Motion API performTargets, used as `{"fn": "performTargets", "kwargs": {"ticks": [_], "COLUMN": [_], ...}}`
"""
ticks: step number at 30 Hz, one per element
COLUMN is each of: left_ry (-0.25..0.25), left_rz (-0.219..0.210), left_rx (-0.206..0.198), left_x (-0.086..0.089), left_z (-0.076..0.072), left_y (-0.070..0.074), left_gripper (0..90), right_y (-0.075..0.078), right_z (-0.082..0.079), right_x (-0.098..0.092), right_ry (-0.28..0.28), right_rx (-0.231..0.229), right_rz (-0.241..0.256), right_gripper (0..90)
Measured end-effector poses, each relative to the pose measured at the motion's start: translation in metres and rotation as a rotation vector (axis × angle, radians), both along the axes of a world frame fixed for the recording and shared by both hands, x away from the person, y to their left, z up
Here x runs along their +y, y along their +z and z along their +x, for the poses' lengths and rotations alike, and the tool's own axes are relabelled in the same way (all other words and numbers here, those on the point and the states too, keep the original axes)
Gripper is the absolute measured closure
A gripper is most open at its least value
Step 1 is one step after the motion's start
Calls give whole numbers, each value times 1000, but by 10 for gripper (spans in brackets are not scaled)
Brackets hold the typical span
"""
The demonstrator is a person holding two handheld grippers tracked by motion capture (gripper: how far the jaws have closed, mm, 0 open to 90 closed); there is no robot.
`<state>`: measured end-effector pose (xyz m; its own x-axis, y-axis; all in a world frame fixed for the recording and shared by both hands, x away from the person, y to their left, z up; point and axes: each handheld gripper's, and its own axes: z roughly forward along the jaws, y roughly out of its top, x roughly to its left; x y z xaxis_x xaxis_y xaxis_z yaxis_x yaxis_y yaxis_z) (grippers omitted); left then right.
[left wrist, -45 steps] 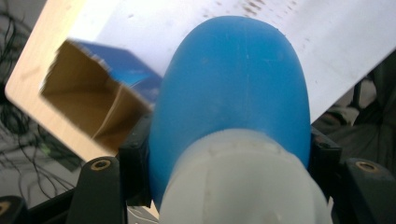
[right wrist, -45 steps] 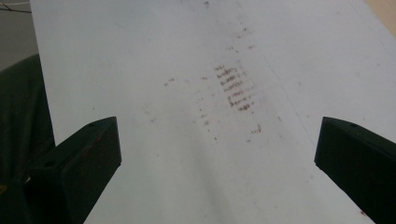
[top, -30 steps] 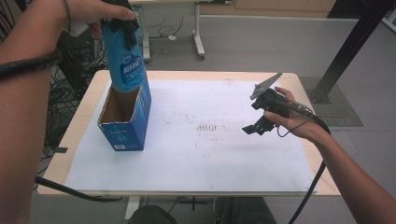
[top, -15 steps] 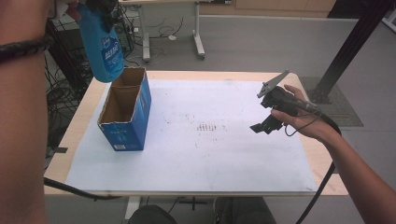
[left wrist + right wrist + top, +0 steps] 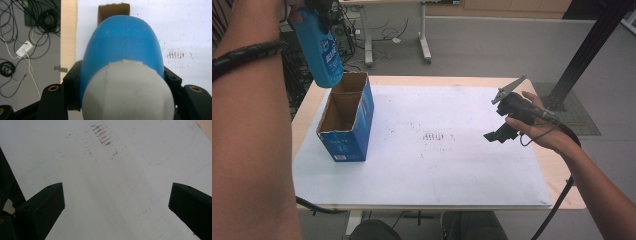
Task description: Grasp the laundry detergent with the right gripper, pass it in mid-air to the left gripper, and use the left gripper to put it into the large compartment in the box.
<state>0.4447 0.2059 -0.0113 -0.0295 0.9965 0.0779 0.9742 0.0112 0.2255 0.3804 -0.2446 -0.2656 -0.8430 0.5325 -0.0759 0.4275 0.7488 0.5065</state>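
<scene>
Grey floor runs beyond a light wooden table, most of its top covered by a white sheet. The sheet carries a patch of small brown smudges near its middle; in the right gripper view the same marks sit ahead of the jaws, with a faint pen outline beside them.

Landmark: an open blue cardboard box standing upright on the sheet's left part, top flaps open, brown interior exposed. It looks empty, though its floor is partly hidden.

A blue plastic bottle hangs in the air above the box's far left corner, clear of the rim, base pointing down. The left gripper clamps it near the top; the left forearm, with a dark band at the wrist, fills the view's left side. In the left gripper view the bottle sits between the two black jaws, which press its sides just under the pale grey cap. The box's open mouth shows past the bottle's shoulder.

Right gripper held well to the right of the box, past the smudges, above the sheet. Jaws spread wide, nothing between them. Its cable trails back along the right forearm.

Tangled cables lie on the floor beyond the table's edge, left of the box.
</scene>
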Motion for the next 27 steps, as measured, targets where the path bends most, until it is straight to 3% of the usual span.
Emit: {"fn": "performTargets", "kwargs": {"ticks": [27], "left_ry": [30], "left_rz": [-16], "left_rx": [42], "left_x": [17], "left_z": [12], "left_y": [-72], "left_gripper": [369], "right_y": [-5], "right_z": [2], "right_x": [7], "right_ry": [12], "right_rx": [-3], "right_rz": [-17], "right_gripper": [4]}}
